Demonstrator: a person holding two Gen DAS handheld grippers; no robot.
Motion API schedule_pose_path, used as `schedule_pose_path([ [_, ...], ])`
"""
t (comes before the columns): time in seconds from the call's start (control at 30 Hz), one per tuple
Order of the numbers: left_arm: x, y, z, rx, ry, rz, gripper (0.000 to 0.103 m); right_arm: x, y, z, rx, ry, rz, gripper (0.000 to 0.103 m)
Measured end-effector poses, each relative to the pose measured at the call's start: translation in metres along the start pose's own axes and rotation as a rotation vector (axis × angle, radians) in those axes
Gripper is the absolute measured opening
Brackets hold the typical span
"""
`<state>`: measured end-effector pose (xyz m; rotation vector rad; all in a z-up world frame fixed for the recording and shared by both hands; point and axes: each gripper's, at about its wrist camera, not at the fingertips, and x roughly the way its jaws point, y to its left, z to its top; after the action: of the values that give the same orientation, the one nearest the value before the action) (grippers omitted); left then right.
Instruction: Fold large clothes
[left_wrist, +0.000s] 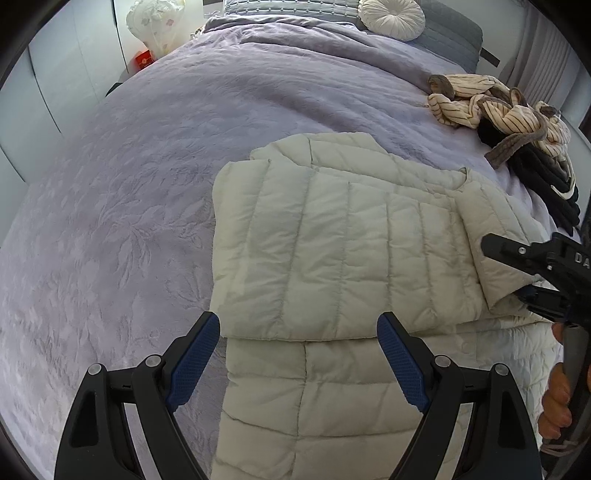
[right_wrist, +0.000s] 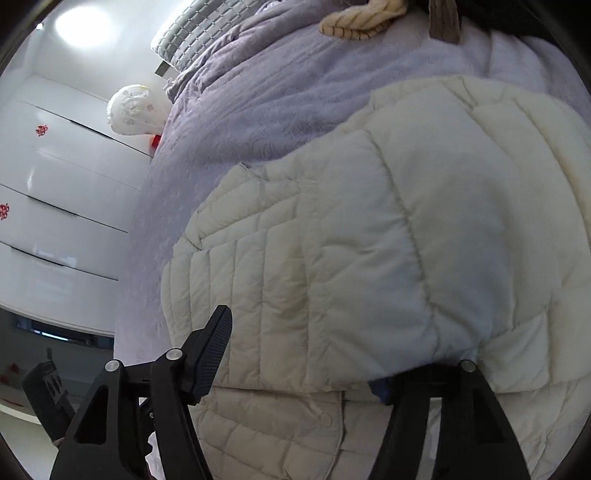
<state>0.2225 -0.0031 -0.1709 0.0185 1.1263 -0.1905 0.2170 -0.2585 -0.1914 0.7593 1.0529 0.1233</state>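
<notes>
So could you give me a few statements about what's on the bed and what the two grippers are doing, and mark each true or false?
1. The puffy cream jacket lies on a lilac bedspread. True.
2. The left gripper is clamped shut on the jacket. False: its jaws stand wide open above it, holding nothing.
3. A heap of striped clothes sits near the bed's edge, beyond the jacket. True.
4. The round white cushion rests on the jacket. False: it lies far off at the head of the bed.
5. The right gripper is open, one finger hidden under a jacket fold. True.
</notes>
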Motion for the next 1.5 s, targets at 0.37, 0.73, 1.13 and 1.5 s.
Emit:
schedule_pose_path([
  [0.37,-0.003,0.024,0.018,-0.056,-0.01,-0.02,0.088,-0.046,-0.028,0.0,0.207,-0.128,-0.049,0.006],
  [0.73,-0.001,0.057,0.03,-0.189,-0.001,-0.208,0.088,0.015,0.07,-0.021,-0.391,0.032,-0.259,0.007],
  [1.13,0.046,-0.002,0.045,-0.168,0.137,-0.482,0.088,-0.016,0.051,-0.031,-0.381,0.031,-0.307,0.078],
  [1.5,0.07,-0.043,0.053,-0.143,0.176,-0.483,0.063,-0.084,-0.021,-0.024,-0.169,-0.052,-0.314,0.078],
])
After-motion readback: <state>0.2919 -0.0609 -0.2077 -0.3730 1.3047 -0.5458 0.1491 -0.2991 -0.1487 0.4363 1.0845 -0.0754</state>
